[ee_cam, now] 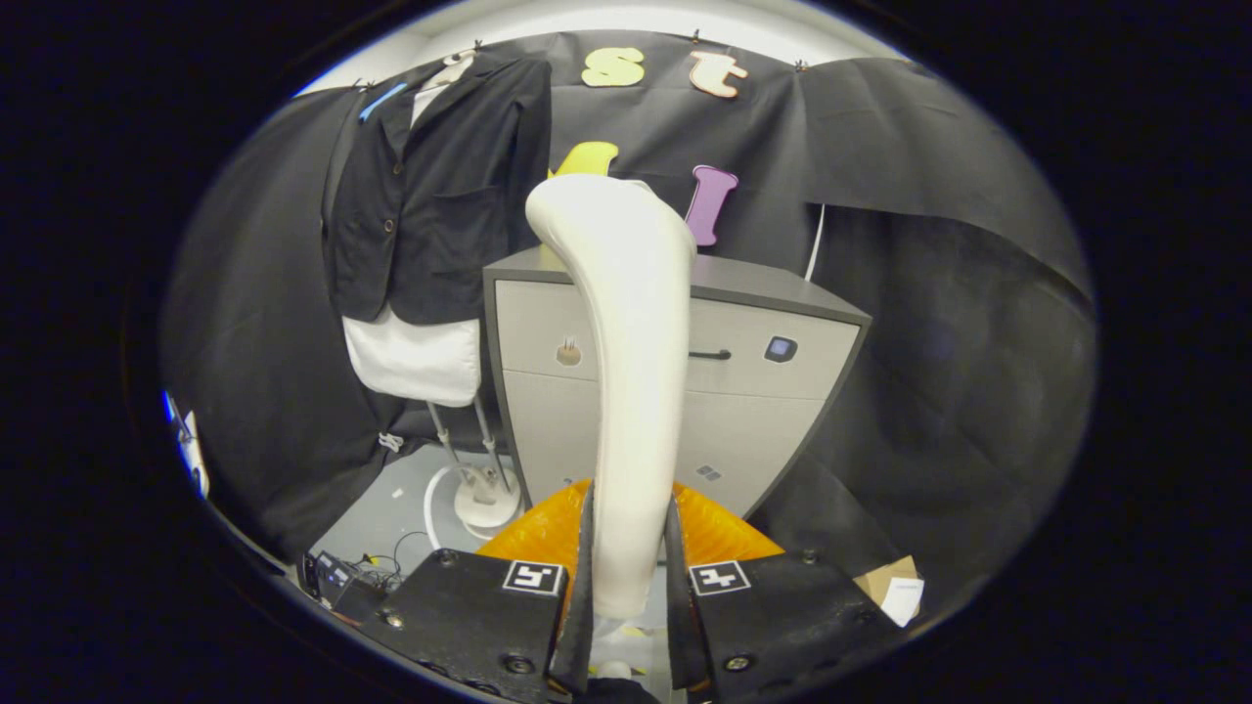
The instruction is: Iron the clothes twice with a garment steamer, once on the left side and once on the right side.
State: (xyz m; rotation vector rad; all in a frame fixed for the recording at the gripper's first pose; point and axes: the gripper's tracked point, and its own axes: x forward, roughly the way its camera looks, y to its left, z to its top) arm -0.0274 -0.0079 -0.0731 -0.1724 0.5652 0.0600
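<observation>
My gripper (631, 577) is shut on the handle of a cream-white garment steamer (626, 332), which rises upright between the fingers, its head bending left at the top. A dark jacket (440, 186) over a white garment (411, 357) hangs on a stand beyond the fingers, up and to the left of the steamer head. The steamer head is apart from the jacket, in front of the cabinet.
A grey two-drawer cabinet (763, 362) stands straight ahead behind the steamer. An orange object (719, 533) lies just beyond the fingers. The hanger stand's white base (484, 504) and cables (377, 567) are on the floor at the left. A cardboard piece (890, 587) lies at the right.
</observation>
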